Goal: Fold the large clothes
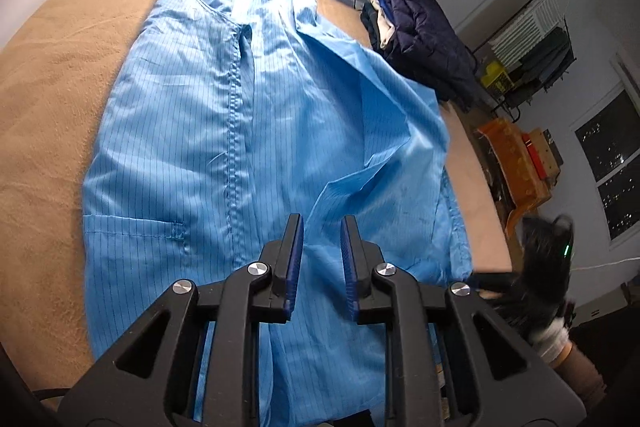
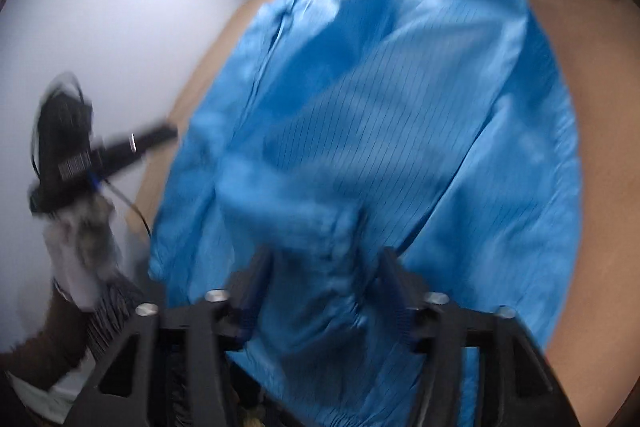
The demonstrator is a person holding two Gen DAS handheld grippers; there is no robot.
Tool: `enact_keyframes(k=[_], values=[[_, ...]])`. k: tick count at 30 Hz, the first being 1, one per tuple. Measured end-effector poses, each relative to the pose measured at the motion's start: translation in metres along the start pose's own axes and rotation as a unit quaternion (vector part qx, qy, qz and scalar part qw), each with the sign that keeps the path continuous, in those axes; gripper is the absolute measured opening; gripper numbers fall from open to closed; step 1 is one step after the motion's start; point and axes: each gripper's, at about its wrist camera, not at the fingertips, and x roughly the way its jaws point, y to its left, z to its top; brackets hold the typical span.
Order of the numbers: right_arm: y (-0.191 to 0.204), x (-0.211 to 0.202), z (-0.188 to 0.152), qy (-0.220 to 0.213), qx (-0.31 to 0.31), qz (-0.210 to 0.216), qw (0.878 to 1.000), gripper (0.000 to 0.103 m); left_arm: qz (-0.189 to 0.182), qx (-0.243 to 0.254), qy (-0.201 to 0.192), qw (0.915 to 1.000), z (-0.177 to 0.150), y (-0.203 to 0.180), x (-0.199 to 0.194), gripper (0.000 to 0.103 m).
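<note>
Left wrist view, sharp: blue pinstriped coat [image 1: 248,115] spread flat on a tan blanket [image 1: 48,99], collar at the far end, hem nearest the camera, a pocket on the panel left of the front placket. Left gripper [image 1: 322,227] poised over the coat's lower middle, jaws a narrow gap apart, nothing pinched between the blue pads [image 1: 297,243]. Beyond the coat's right edge, a stack of dark folded clothes [image 1: 420,31] on the bed; past that, a clothes rack [image 1: 536,39] and a night window [image 1: 616,163], seen in this view only. Right gripper [image 1: 492,281] a dark blur just off the coat's lower right corner, gloved hand [image 1: 554,339] behind it.

Right wrist view, heavily smeared: same coat [image 2: 400,115] filling the frame, bunched blue cloth lying between the fingers of the right gripper [image 2: 324,267]; jaws apart, whether pressing on the cloth cannot be told. Left of the coat, the left gripper [image 2: 160,133] from the side, with white-gloved hand [image 2: 84,251] and brown sleeve [image 2: 48,347], shown only here.
</note>
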Motion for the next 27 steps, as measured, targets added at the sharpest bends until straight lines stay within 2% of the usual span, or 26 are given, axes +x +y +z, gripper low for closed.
enact_keyframes(k=[1,3,6,8,9,10,11,12,13,15,16,18,21,25,27], values=[[0.004,0.001,-0.002,0.007,-0.011,-0.003,1.000,0.014,-0.002,-0.003,-0.003,1.0000,0.001,0.000,-0.002,0.017],[0.024,-0.001,-0.007,0.002,-0.047,-0.014,0.999,0.012,-0.006,-0.010,-0.008,0.9999,0.002,0.002,-0.006,0.017],[0.055,-0.013,-0.015,-0.012,-0.082,0.011,0.997,0.012,-0.010,-0.024,-0.011,0.9996,0.003,0.008,-0.009,0.017],[0.079,-0.014,-0.020,-0.015,-0.118,0.028,0.993,0.018,-0.016,-0.034,-0.006,0.9993,0.003,0.013,-0.008,0.017],[0.090,-0.014,-0.022,-0.011,-0.134,0.037,0.990,0.030,-0.018,-0.036,-0.002,0.9992,0.003,0.014,-0.007,0.018],[0.104,-0.010,-0.027,0.002,-0.155,0.053,0.987,0.038,-0.020,-0.038,0.003,0.9991,0.002,0.015,-0.005,0.025],[0.114,-0.005,-0.032,0.014,-0.169,0.069,0.983,0.038,-0.021,-0.038,0.006,0.9991,0.001,0.016,-0.003,0.031],[0.123,0.001,-0.034,0.028,-0.185,0.082,0.979,0.038,-0.021,-0.036,0.008,0.9991,0.000,0.015,-0.001,0.044],[0.130,0.004,-0.038,0.038,-0.200,0.086,0.975,0.037,-0.023,-0.031,0.012,0.9992,-0.001,0.013,0.001,0.051],[0.135,0.002,-0.045,0.048,-0.233,0.065,0.969,0.040,-0.015,-0.017,0.019,0.9996,-0.004,0.007,0.005,0.056],[0.132,-0.001,-0.045,0.045,-0.230,0.060,0.970,0.045,-0.007,-0.007,0.021,0.9997,-0.005,0.004,0.008,0.056],[0.112,-0.010,-0.038,0.026,-0.186,0.057,0.980,0.053,-0.003,0.001,0.026,0.9996,-0.006,0.000,0.014,0.056],[0.062,-0.025,-0.024,-0.016,-0.084,0.021,0.996,0.056,-0.002,0.009,0.038,0.9992,-0.008,-0.005,0.025,0.056],[0.001,-0.028,-0.015,-0.033,0.027,-0.011,0.999,0.053,0.002,0.047,0.048,0.9977,-0.010,-0.024,0.042,0.056],[-0.019,-0.026,-0.011,-0.030,0.061,-0.002,0.998,0.053,-0.002,0.057,0.053,0.9970,-0.010,-0.031,0.047,0.056]])
